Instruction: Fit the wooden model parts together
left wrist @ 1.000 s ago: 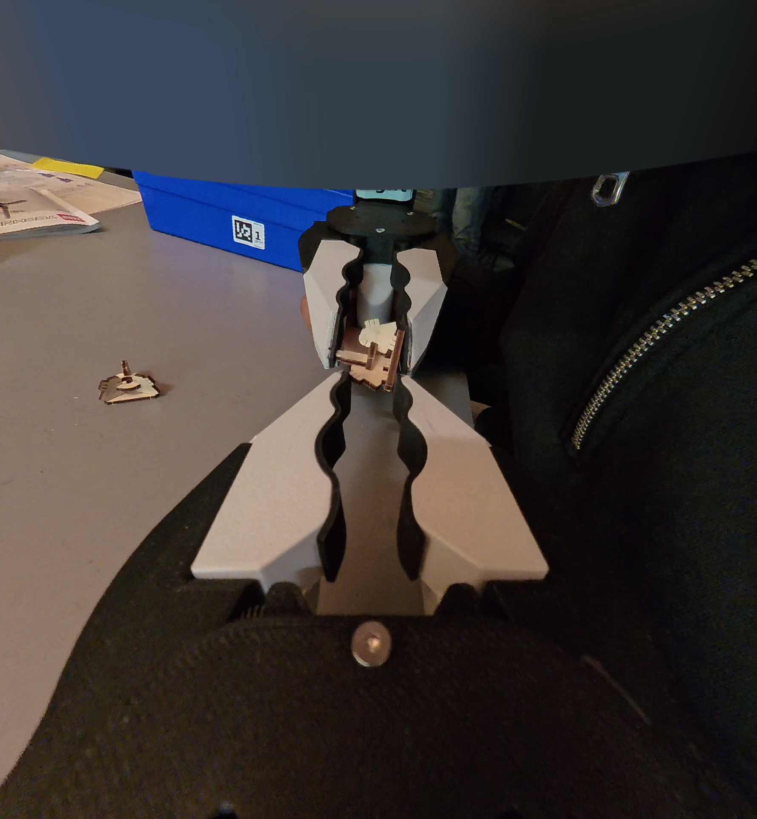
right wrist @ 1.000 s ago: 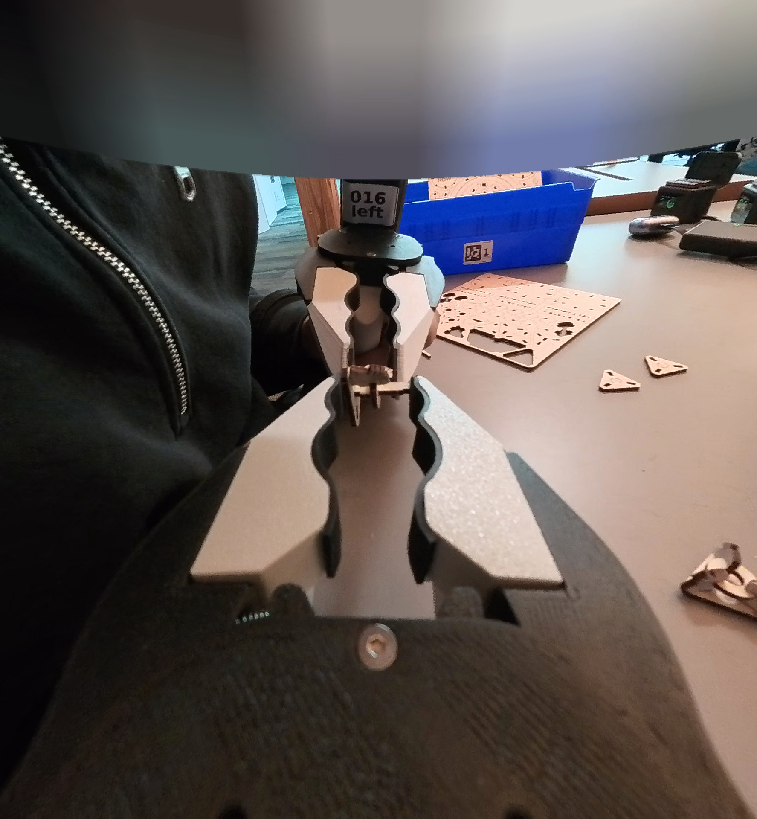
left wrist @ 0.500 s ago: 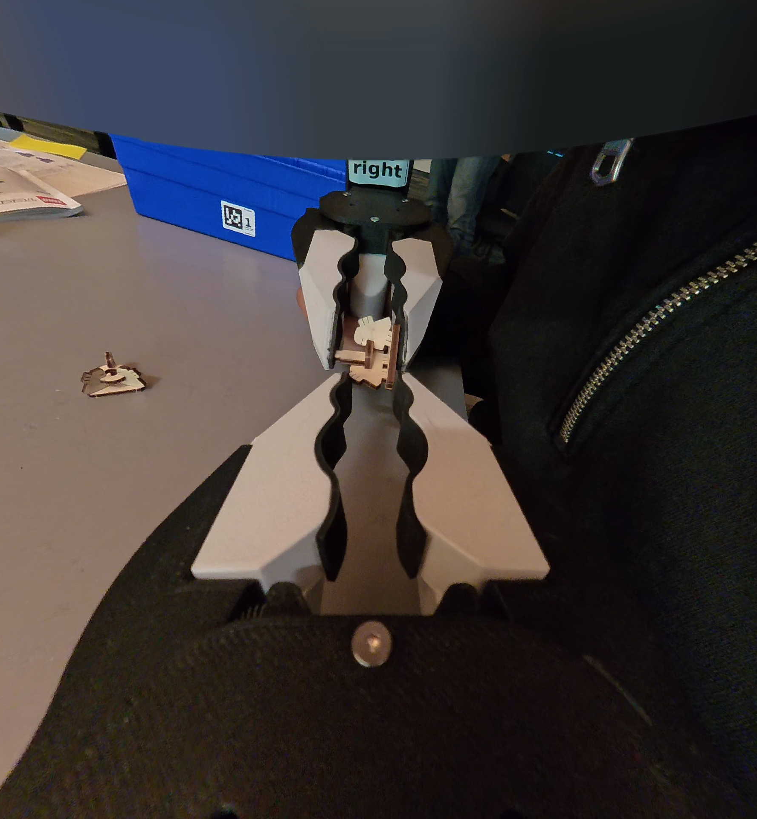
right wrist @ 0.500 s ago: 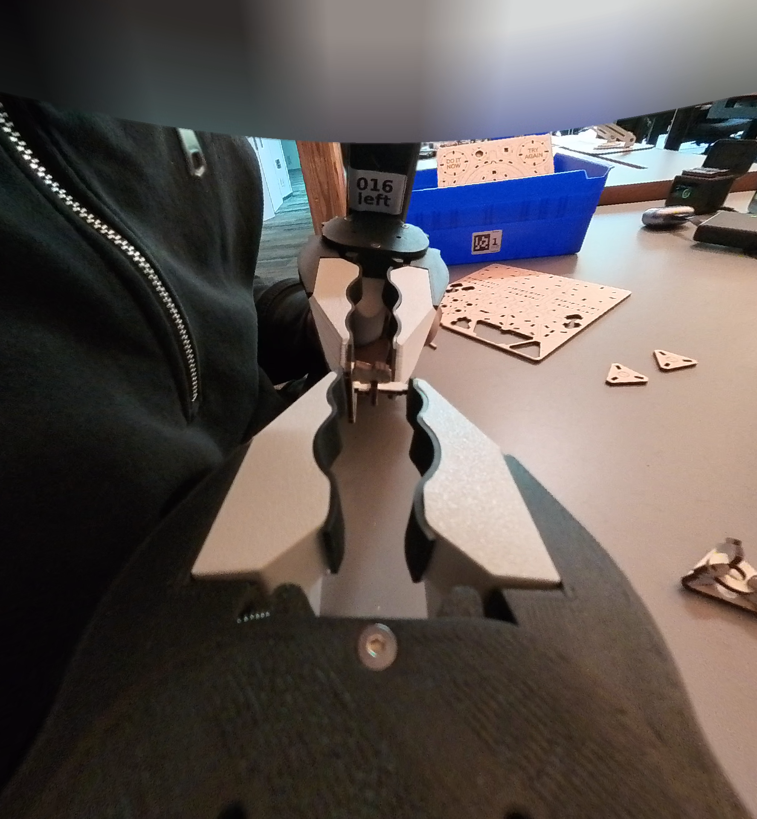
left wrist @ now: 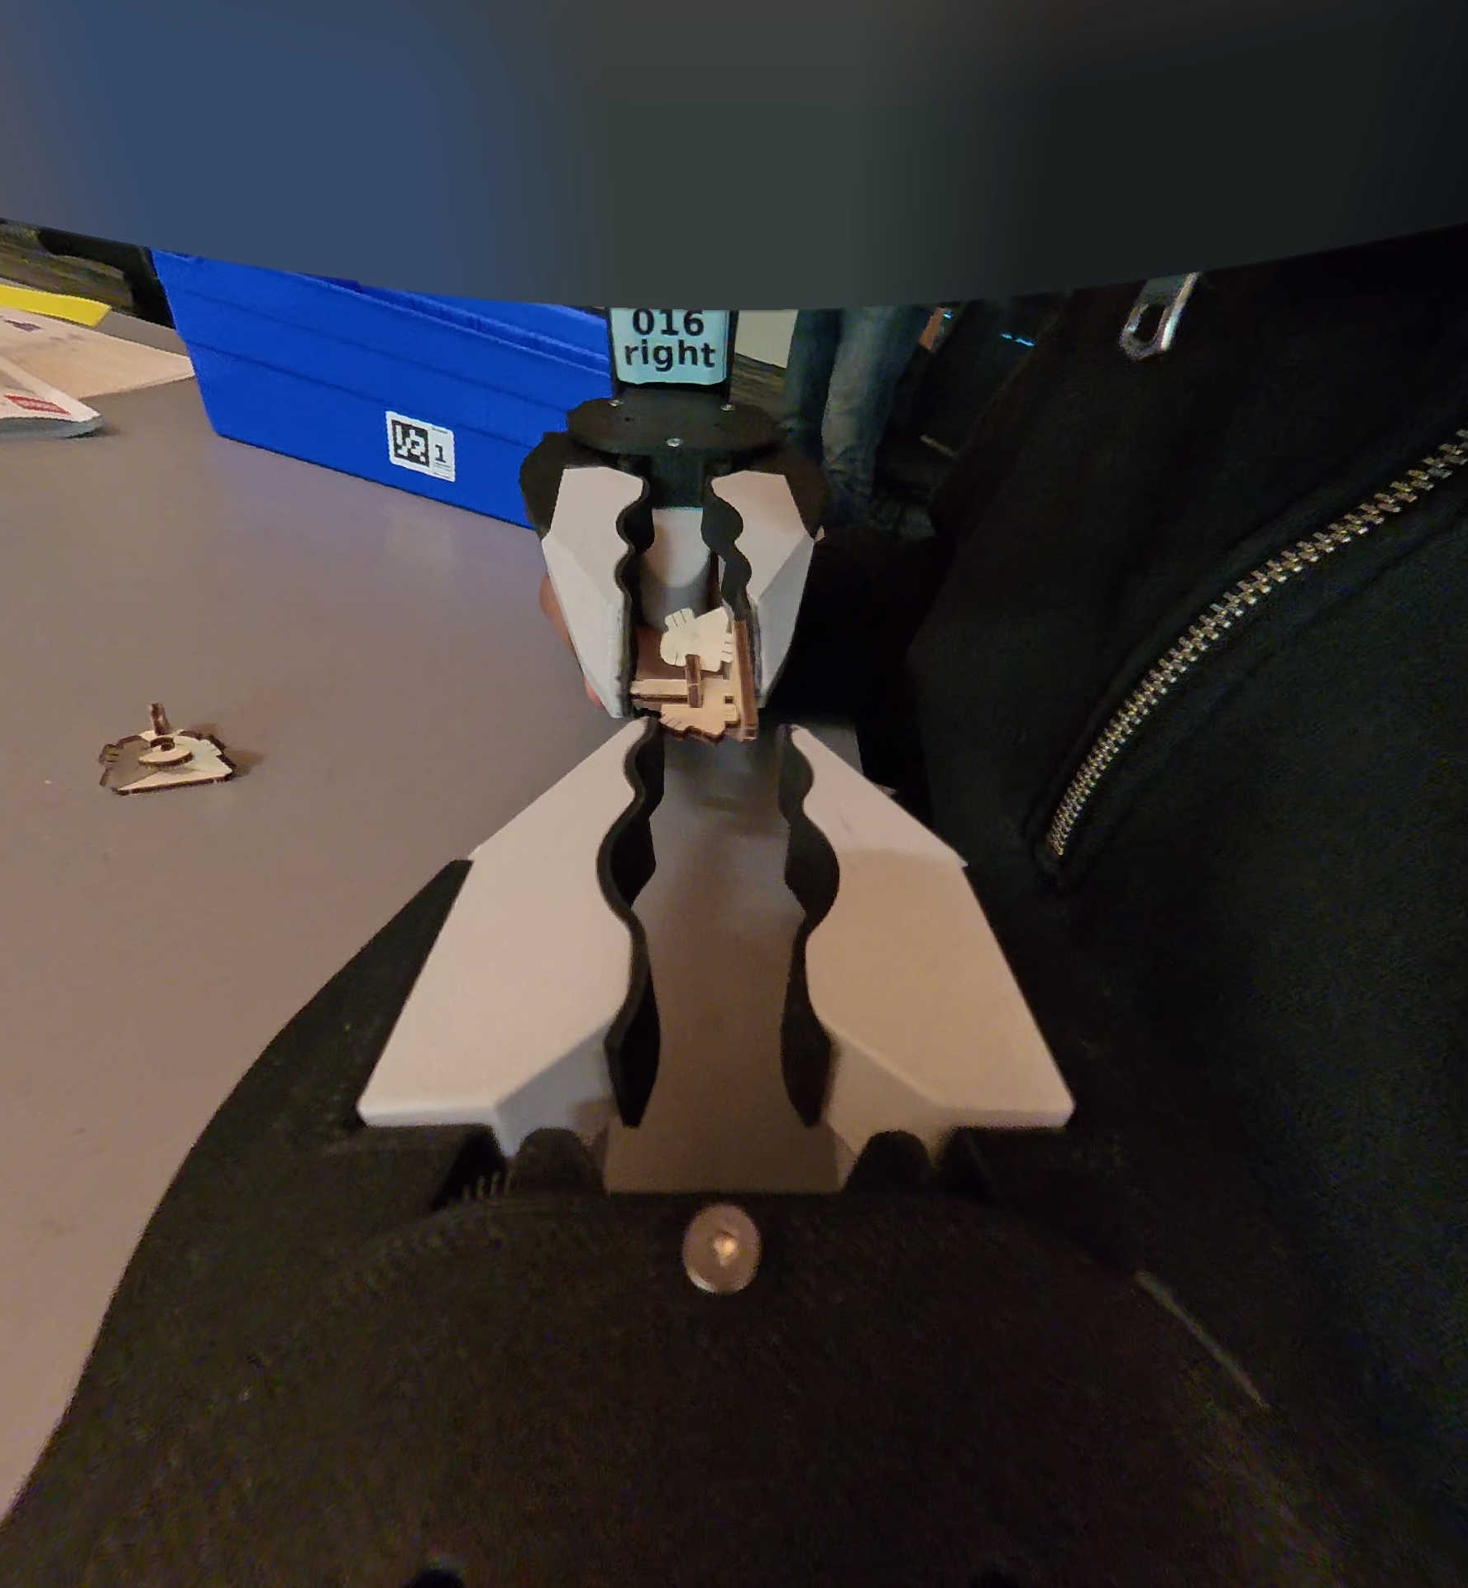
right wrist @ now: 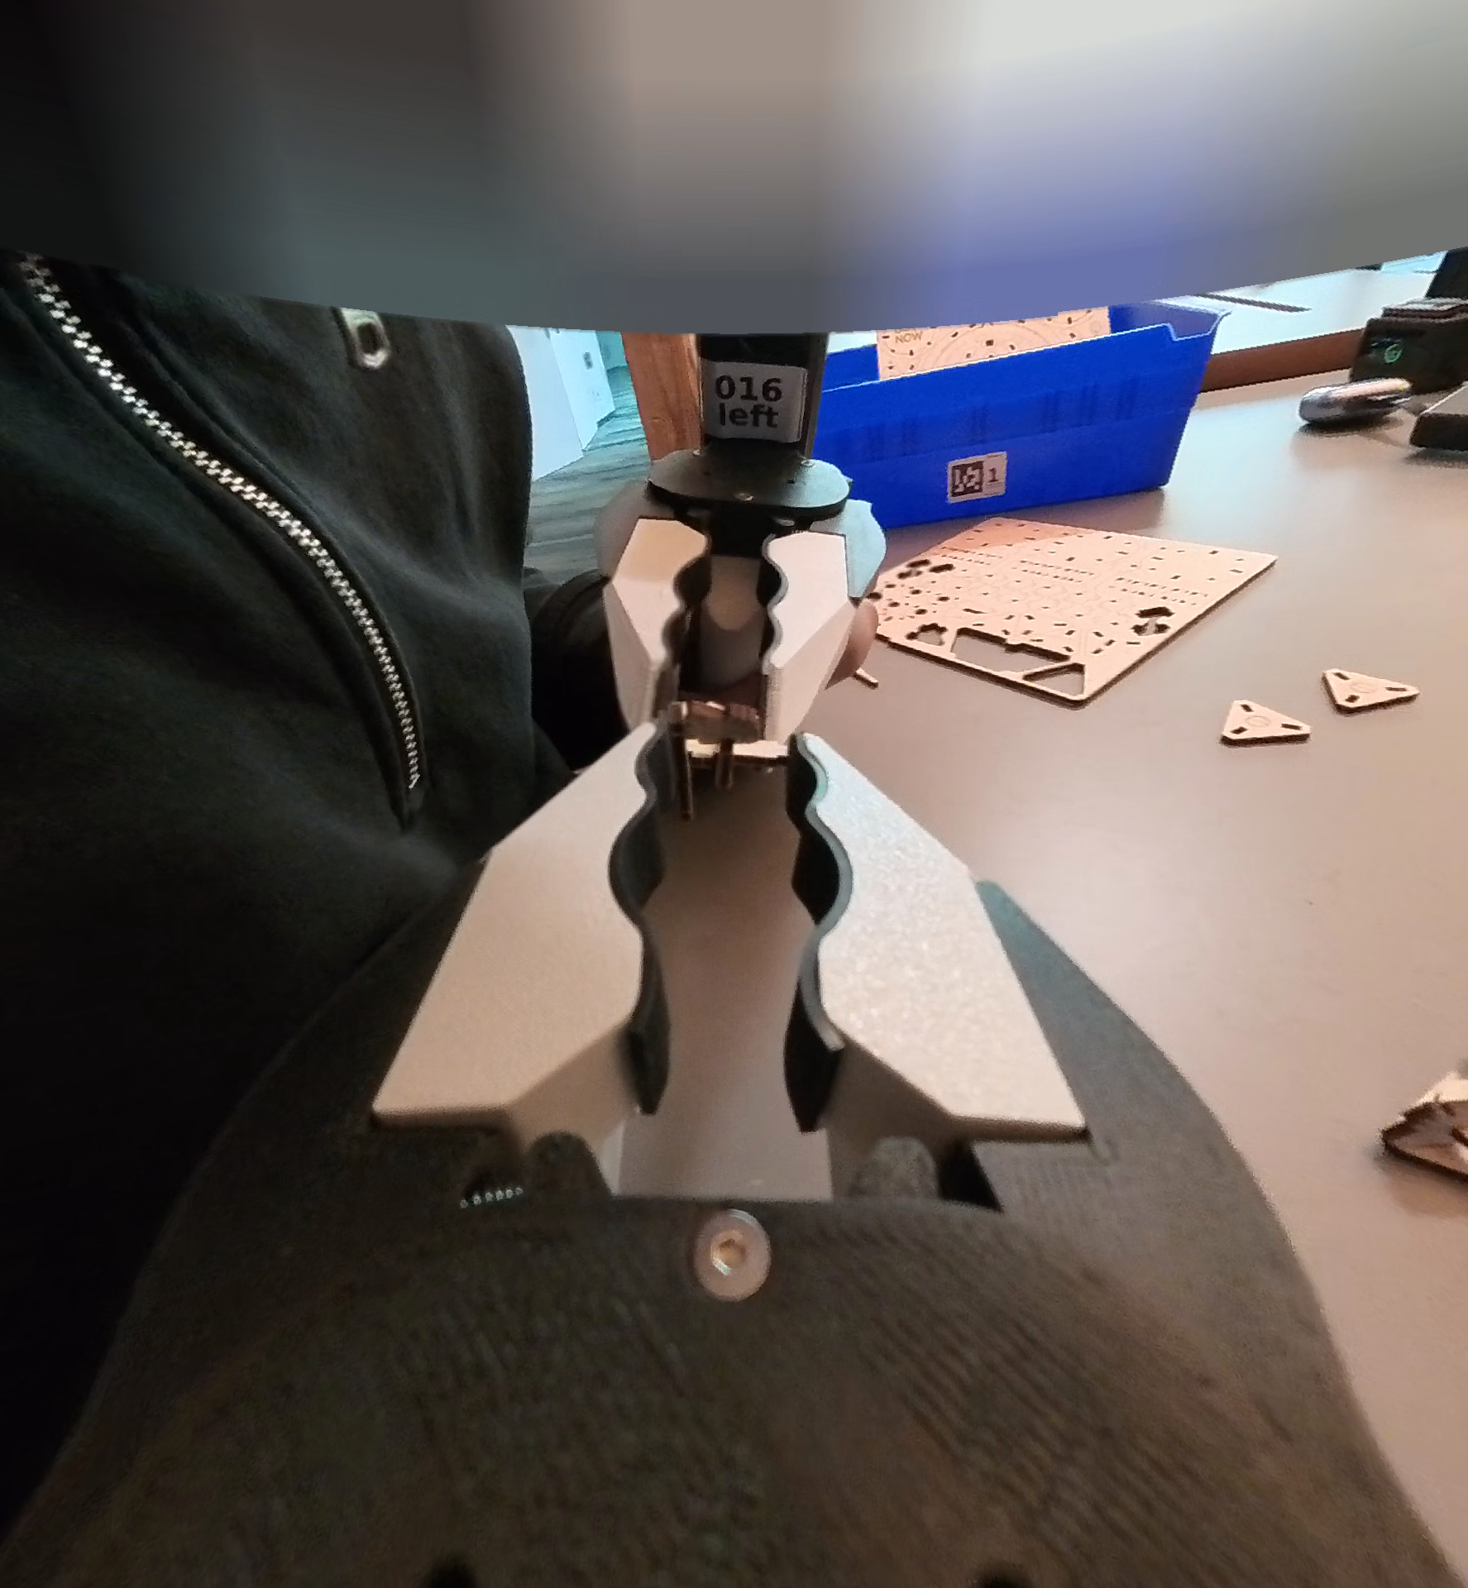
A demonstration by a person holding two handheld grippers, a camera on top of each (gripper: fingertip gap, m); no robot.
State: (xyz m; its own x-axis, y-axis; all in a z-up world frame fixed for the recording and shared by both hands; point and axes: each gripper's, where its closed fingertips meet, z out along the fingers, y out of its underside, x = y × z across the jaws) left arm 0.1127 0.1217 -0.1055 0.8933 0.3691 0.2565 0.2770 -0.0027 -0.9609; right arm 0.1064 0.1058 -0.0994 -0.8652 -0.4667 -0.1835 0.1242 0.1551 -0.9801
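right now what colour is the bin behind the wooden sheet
Blue bin, clearest in the right wrist view.

Grey table. Blue plastic bin at the far edge, with a square tag on its wall and a wooden sheet standing inside. Laser-cut wooden sheet lies flat near the bin; two small wooden triangles just beside it. Small wooden assembly lies apart. Printed booklets at one corner. Black zip jacket close by.
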